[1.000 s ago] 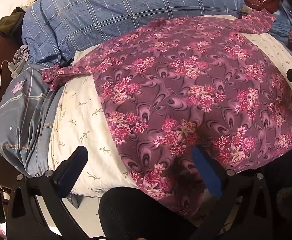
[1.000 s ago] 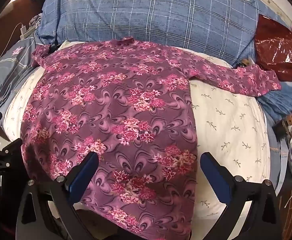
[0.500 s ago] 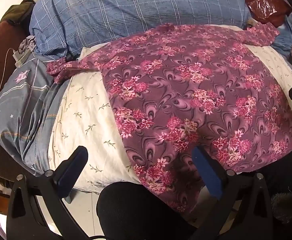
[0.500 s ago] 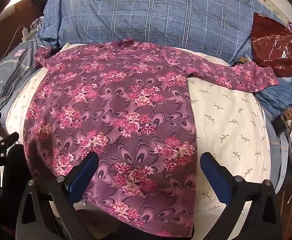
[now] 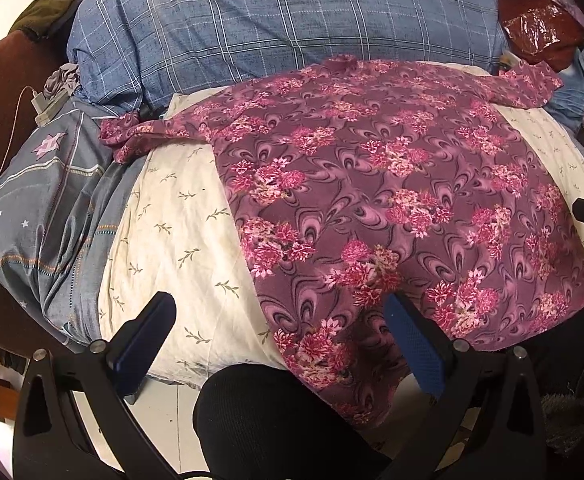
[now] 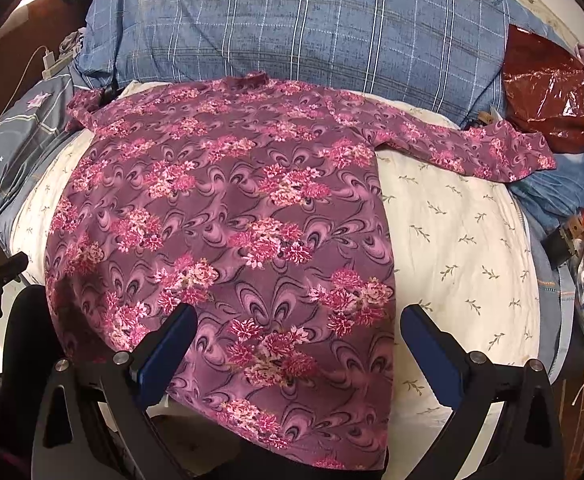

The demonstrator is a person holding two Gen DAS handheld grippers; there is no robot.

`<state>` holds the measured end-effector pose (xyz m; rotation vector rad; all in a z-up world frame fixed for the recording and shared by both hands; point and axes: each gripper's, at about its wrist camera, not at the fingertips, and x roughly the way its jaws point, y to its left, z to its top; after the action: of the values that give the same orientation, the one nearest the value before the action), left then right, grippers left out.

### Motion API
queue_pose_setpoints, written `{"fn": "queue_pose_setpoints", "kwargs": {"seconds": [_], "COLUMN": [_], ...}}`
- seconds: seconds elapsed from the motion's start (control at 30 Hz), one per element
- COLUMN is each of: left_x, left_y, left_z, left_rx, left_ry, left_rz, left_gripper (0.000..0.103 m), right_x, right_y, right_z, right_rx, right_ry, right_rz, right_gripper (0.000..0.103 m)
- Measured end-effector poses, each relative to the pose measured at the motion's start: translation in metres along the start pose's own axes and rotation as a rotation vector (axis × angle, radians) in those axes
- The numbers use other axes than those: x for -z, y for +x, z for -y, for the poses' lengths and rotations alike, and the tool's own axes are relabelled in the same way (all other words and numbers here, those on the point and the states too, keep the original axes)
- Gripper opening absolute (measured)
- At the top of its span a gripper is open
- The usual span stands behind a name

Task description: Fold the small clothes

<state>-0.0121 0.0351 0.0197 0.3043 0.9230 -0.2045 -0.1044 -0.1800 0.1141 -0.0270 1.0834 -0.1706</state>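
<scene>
1. The bed, covered by a cream sheet with a small leaf print (image 6: 460, 248), carries everything; a large blue checked pillow with a round crest (image 6: 312, 28) lies across its far end
2. The purple long-sleeved top with pink flower print (image 6: 227, 208) is spread flat on the sheet, collar toward the pillow, both sleeves stretched out sideways, and its hem hangs over the near edge of the bed
3. No crease or fold shows anywhere in the top, so by my reading the folding has not begun: the laying-out is done, while both sleeves and the body are yet to be turned in
4. A grey-blue patterned pillow (image 5: 39, 216) sits at the left sleeve end, and a dark red shiny plastic bag (image 6: 552, 92) lies just beyond the right cuff
5. The left gripper (image 5: 279, 344) hovers near the hem's left corner, jaws spread wide, grasping nothing
6. The right gripper (image 6: 298, 354) hangs over the hem's right side, likewise released and empty
</scene>
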Motion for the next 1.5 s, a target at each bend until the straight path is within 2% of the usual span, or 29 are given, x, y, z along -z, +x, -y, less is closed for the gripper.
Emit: {"fn": "queue_pose_setpoints", "kwargs": {"seconds": [0.8,1.5], "left_x": [-0.002,-0.004], "left_y": [-0.002,0.003], "left_z": [0.005,0.013], "left_rx": [0.032,0.057], "left_ry": [-0.017,-0.01], "left_rz": [0.018,0.002], "left_gripper": [0.103,0.103], "right_x": [0.003,0.005], "right_y": [-0.006,0.003], "right_z": [0.006,0.017], "right_rx": [0.008,-0.01], "right_ry": [0.028,0.067], "right_rz": [0.034,0.025], "right_gripper": [0.102,0.102]}}
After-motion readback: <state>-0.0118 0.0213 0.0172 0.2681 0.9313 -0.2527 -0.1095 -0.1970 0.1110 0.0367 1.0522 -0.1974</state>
